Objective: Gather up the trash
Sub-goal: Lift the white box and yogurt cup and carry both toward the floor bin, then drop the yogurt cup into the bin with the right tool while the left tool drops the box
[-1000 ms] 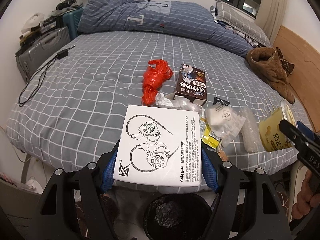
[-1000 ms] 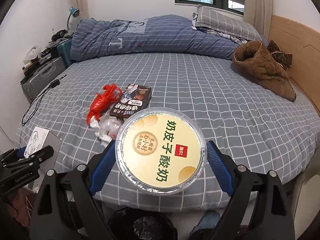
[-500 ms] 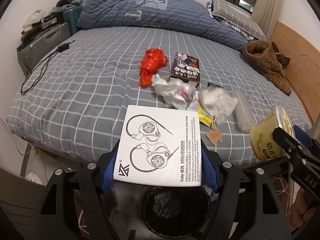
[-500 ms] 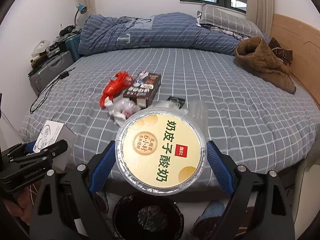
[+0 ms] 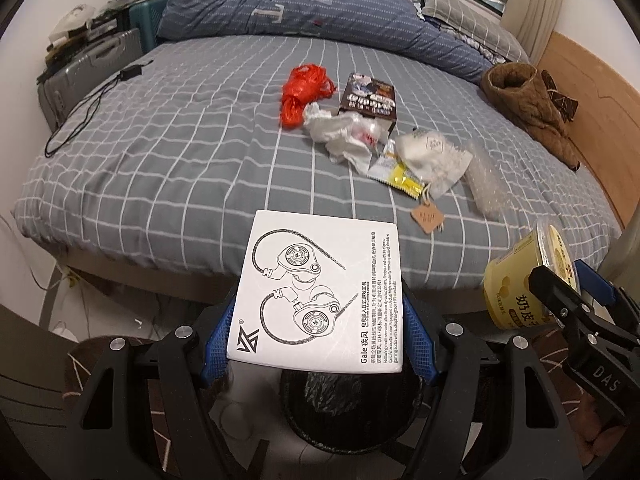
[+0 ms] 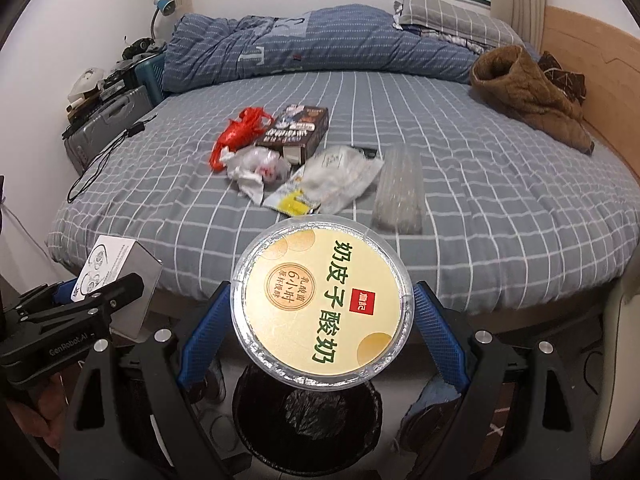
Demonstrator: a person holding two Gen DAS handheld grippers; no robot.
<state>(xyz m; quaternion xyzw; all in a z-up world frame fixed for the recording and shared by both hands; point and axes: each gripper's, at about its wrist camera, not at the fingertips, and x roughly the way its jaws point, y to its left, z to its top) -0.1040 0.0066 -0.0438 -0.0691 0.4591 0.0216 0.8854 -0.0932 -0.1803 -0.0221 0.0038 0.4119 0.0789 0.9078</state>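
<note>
I have two pieces of trash in hand. My left tool (image 5: pixel 318 332) is clamped on the sides of a white earphone box (image 5: pixel 318 292), and my right tool (image 6: pixel 320 334) is clamped on a yellow-lidded yoghurt tub (image 6: pixel 322 306). Both hang off the near edge of the bed (image 5: pixel 160 160), above a black-lined bin (image 6: pixel 306 420) on the floor. I judge these two are close to being dropped; neither is in the bin yet.

Plenty is left on the bed: a red plastic bag (image 5: pixel 302 92), a dark brown carton (image 5: pixel 370 98) just right of it, crumpled white wrapping (image 5: pixel 342 136) nearer, a yellow-and-white sachet (image 5: pixel 394 174), a clear packet with something white inside (image 5: pixel 434 156), a strip of bubble wrap (image 5: pixel 486 186) and a small brown paper tag (image 5: pixel 428 218). So the job looks under halfway at best.

The left view shows the paper tag, which the tub hides in the right view, and it shows the tub from the side with the right tool's finger across it. The right view shows the tub lid full on, the box's grey side, and more of the bin's opening. It also shows a blue slipper-like thing (image 6: pixel 436 398) by the bin; I cannot tell exactly what it is.
</note>
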